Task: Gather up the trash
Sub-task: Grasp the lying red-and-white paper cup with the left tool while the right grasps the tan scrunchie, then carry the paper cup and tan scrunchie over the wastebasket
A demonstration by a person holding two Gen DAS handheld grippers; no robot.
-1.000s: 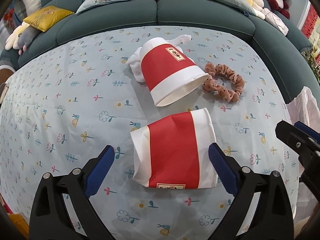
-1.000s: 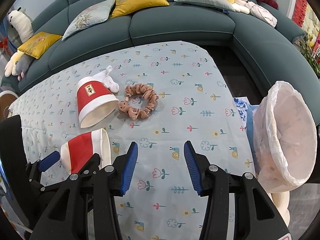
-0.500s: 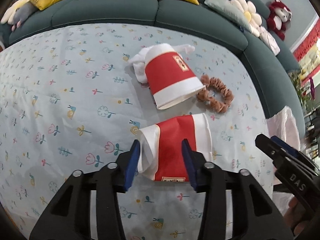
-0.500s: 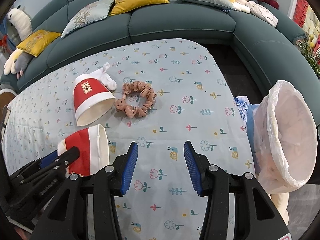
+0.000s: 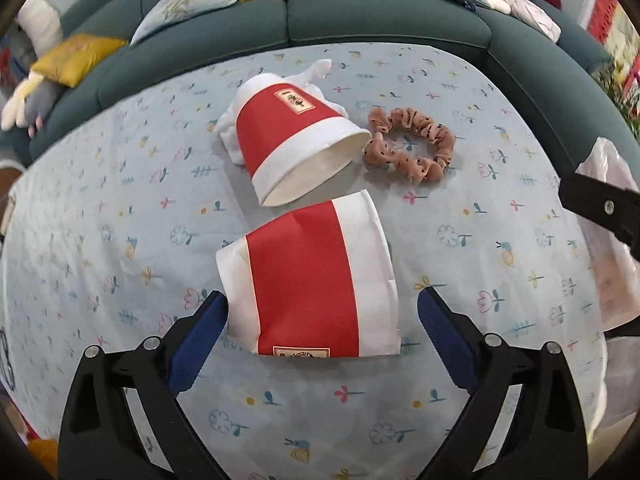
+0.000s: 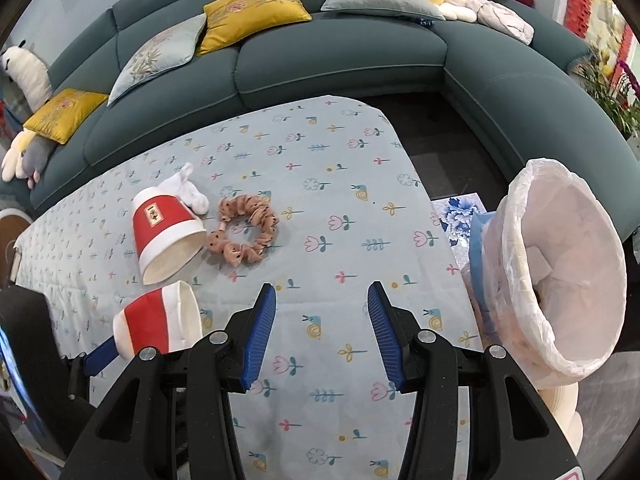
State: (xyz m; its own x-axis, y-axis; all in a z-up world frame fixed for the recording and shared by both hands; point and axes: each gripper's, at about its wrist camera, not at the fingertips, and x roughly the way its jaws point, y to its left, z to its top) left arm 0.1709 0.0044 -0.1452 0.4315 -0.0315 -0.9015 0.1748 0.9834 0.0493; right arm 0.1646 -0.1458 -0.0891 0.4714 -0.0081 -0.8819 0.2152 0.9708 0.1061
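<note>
Left gripper (image 5: 322,312) gapes around flattened cup (image 5: 310,280), gripping nothing; I'd close squarely mid-body; right gripper (image 6: 322,330) open, empty.

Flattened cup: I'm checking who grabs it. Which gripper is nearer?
Left. The left gripper straddles the flattened cup, open; the right gripper hangs open to its right.

A home living room.
Teal sectional sofa (image 6: 340,60) with embroidered cushions (image 6: 252,14), plush toys (image 6: 24,76), flower-print tablecloth (image 6: 320,200).
</note>
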